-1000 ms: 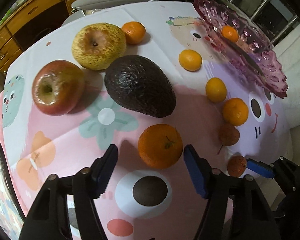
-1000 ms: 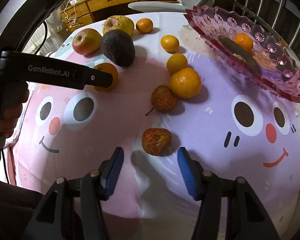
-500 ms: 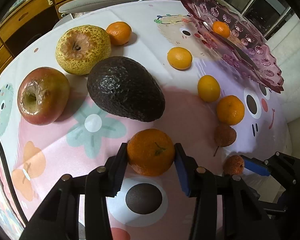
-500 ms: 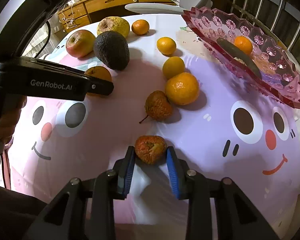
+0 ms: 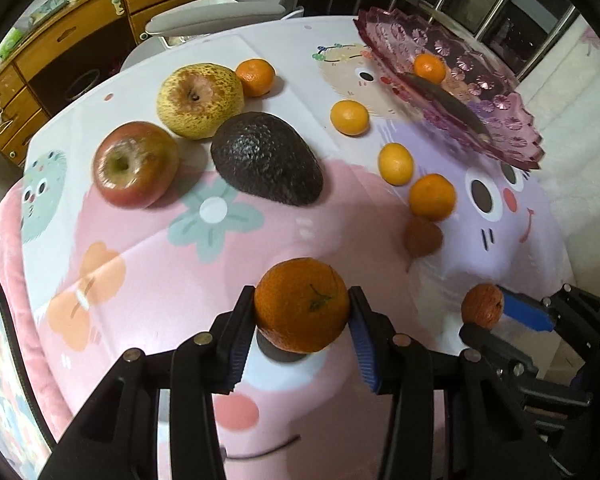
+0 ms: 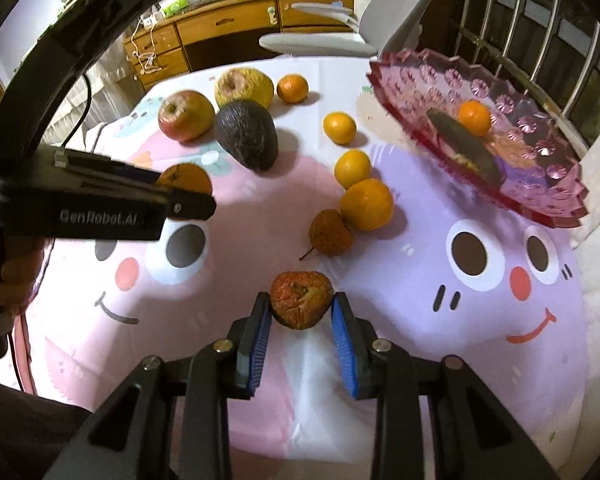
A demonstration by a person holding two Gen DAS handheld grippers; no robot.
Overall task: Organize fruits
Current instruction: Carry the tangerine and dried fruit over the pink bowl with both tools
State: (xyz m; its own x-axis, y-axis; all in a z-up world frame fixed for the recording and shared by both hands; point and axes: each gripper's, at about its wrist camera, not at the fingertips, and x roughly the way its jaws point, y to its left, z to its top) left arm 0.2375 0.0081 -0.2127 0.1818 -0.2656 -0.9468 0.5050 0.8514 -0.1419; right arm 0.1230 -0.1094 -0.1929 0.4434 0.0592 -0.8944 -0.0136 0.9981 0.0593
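My left gripper [image 5: 302, 320] is shut on a large orange [image 5: 302, 305] and holds it a little above the tablecloth. My right gripper [image 6: 301, 312] is shut on a small shrivelled red fruit [image 6: 301, 299], also lifted; it shows in the left wrist view [image 5: 482, 306] too. On the cloth lie a red apple [image 5: 135, 164], a yellow apple [image 5: 200, 100], an avocado [image 5: 266, 164], several small oranges [image 5: 433, 195] and another shrivelled fruit [image 6: 331, 233]. The pink glass dish [image 6: 540, 148] at the right holds one small orange [image 6: 475, 117] and a dark strip.
The round table has a pink and purple cartoon cloth [image 5: 220, 216]. A white chair [image 5: 216, 20] and a wooden cabinet [image 5: 72, 52] stand behind it. Metal railings [image 6: 540, 32] run behind the dish. The left gripper's body [image 6: 100, 208] crosses the left of the right wrist view.
Both grippers closed on their fruits, the left on the large orange and the right on the shrivelled red fruit. Both fruits have since been lifted off the cloth.
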